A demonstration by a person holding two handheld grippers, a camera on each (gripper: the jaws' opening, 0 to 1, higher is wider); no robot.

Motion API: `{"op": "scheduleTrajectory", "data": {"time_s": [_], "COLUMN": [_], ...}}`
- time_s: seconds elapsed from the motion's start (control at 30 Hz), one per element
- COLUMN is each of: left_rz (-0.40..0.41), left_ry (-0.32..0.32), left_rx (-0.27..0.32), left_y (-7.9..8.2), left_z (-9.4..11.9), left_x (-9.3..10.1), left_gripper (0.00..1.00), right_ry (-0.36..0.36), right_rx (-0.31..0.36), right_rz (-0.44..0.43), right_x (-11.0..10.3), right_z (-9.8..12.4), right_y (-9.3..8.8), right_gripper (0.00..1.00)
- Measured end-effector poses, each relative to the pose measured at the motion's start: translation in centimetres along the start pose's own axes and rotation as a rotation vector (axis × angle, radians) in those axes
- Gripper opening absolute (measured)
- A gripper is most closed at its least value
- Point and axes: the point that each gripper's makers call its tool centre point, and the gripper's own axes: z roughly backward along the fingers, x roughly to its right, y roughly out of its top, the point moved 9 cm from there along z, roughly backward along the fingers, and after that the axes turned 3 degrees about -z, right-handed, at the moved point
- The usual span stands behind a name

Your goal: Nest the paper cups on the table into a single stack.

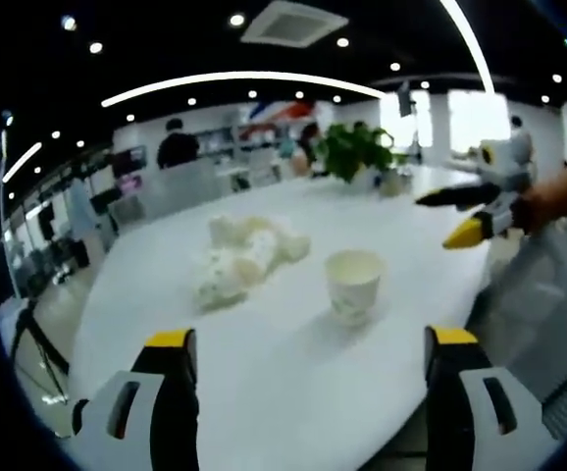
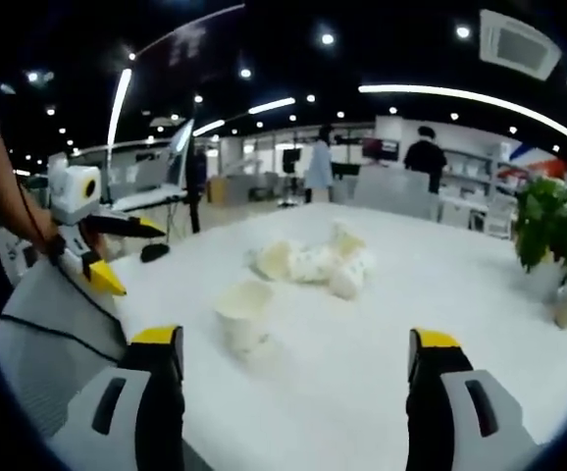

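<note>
Left gripper view: upright paper cup (image 1: 353, 284) looks empty | cup pile (image 1: 244, 257) behind | both grippers' jaws apart, empty

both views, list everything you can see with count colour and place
upright cup: one, white, standing alone on the table nearest the grippers
cup pile: several, white, lying on their sides just beyond the upright cup; count unclear
table: one, white
plant: one, green, far end of table
people: a few, background
left gripper: yellow-tipped, open, empty
right gripper: yellow-tipped, open, empty
</note>
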Motion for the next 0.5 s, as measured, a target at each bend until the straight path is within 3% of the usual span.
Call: {"op": "scheduleTrajectory", "data": {"time_s": [0.13,0.27,0.37,0.5], "left_rz": [0.003,0.018,0.021,0.029], "left_ry": [-0.005,-0.034,-0.05,-0.055], "left_rx": [-0.026,-0.038,-0.047,-0.008], "left_y": [-0.1,-0.2,-0.3,0.4], "left_z": [-0.2,-0.3,-0.4,-0.1], "left_x": [0.1,0.1,0.2,-0.1], "left_gripper": [0.96,0.96,0.96,0.97], "right_ry": [-0.023,-0.044,-0.067,-0.07], "right_rx": [0.026,0.002,0.02,0.015], "right_rz": [0.018,0.016,0.012,0.001], "right_x": [0.3,0.6,1.0,1.1], "right_z": [0.1,0.0,0.2,-0.1], "right_y": [0.5,0.4,0.5,0.4], "right_gripper": [1.0,1.0,1.0,1.0]}}
